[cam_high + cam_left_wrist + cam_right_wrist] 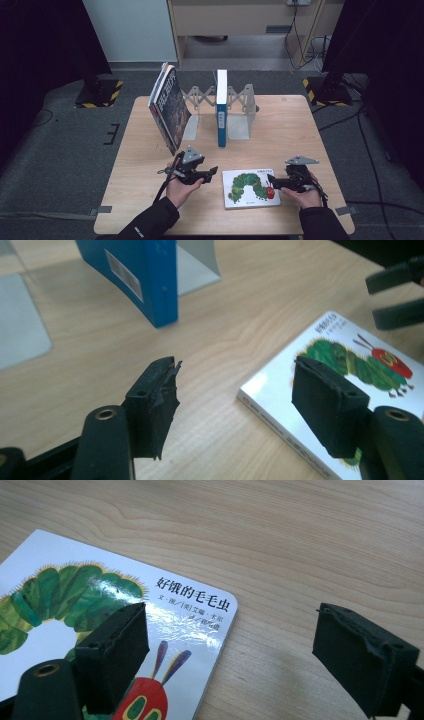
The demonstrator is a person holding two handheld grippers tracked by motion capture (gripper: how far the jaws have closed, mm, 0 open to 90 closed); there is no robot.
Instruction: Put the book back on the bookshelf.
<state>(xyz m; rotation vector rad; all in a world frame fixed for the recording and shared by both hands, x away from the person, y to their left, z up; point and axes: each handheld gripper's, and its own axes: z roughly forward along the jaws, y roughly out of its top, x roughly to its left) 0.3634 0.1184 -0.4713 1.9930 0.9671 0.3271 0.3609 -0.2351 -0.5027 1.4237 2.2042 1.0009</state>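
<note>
Left gripper (212,175): we see its jaws spread with nothing between them, just off the caterpillar book's spine edge; one pad hangs over that edge in the left gripper view.
Right gripper (271,181): jaws apart and pinching nothing; they straddle the book's corner at the caterpillar's head end, one pad over the cover, the other over bare table (150,200).
Caterpillar book (250,187): lies flat, cover up, between the two grippers.
Writing: we read the title 好饿的毛毛虫 at the cover's corner (192,592); the small line under it is too fine to read.
Bookend rack (235,102): stands well beyond the caterpillar book; it holds one upright blue book (221,107).
Dark books (170,107): lean tilted against the rack's left end.
</note>
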